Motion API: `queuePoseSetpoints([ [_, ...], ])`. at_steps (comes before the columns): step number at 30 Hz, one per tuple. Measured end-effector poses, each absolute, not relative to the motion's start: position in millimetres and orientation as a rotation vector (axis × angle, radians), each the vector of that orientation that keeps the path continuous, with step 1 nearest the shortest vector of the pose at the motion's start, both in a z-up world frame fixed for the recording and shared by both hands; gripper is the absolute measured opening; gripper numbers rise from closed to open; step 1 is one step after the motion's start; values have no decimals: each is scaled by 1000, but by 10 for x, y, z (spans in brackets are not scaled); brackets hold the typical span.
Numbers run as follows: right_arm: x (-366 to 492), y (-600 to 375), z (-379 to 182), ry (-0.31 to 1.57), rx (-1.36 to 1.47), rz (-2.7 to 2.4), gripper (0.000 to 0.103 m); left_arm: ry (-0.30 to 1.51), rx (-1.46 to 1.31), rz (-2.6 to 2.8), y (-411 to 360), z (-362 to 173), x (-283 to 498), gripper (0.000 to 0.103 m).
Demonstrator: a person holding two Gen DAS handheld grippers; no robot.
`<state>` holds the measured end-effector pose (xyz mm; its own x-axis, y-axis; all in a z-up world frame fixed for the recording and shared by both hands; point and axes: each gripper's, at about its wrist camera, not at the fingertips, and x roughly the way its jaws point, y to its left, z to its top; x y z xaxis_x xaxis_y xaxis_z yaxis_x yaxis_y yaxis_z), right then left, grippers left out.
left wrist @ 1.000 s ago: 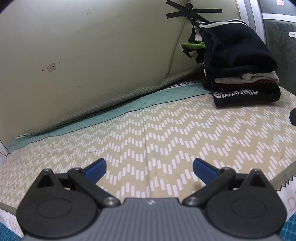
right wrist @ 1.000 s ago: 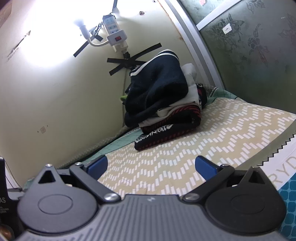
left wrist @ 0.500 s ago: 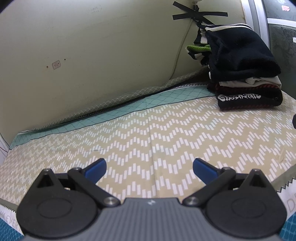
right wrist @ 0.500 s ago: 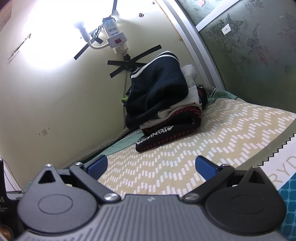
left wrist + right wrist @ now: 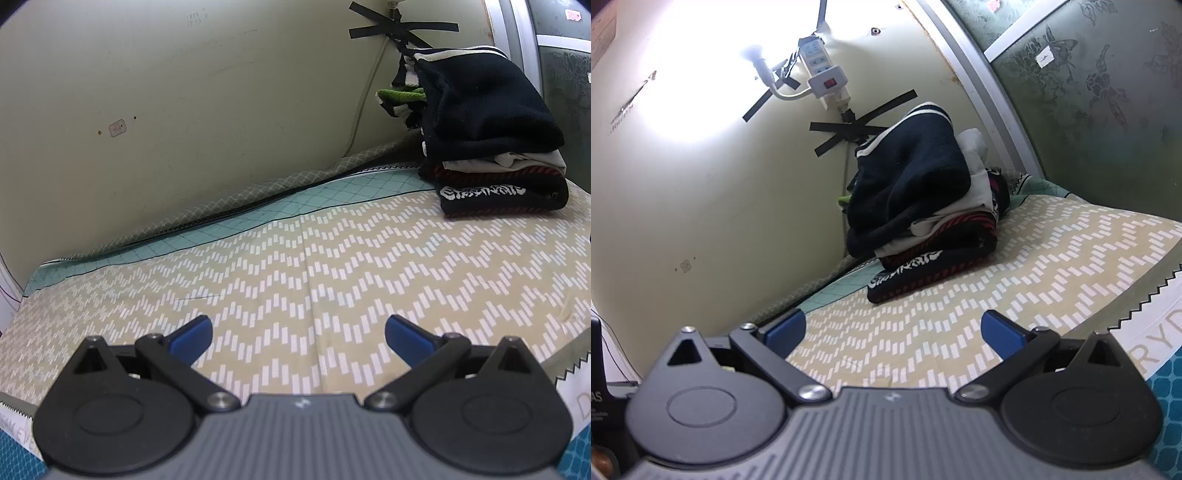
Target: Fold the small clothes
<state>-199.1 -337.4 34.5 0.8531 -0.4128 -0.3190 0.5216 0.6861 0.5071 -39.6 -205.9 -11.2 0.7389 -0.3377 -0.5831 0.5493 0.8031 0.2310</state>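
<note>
A pile of folded clothes [image 5: 487, 147] stands in the far right corner against the wall, a dark navy garment with a white stripe on top and a black piece with white lettering [image 5: 484, 192] at the bottom. The right wrist view shows the same pile [image 5: 923, 206] straight ahead. My left gripper [image 5: 298, 334] is open over the beige zigzag-patterned cloth [image 5: 332, 280], nothing between its blue fingertips. My right gripper [image 5: 892, 330] is open too, empty, well short of the pile.
A cream wall [image 5: 184, 110] runs along the back, with black tape crosses [image 5: 849, 129] and a power strip [image 5: 827, 79] beside a bright lamp. A teal grid mat [image 5: 258, 221] edges the cloth. A patterned glass panel [image 5: 1089, 92] closes the right side.
Both grippers have shifted slightly, so the pile sits a little further right in the left view and a little higher in the right view. Both stay open and empty.
</note>
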Motion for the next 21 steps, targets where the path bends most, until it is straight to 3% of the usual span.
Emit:
queuePoseSetpoints([
  [21, -1963, -3361, 352, 199, 607, -530, 97, 558, 423, -506, -2104, -329, -358, 103],
])
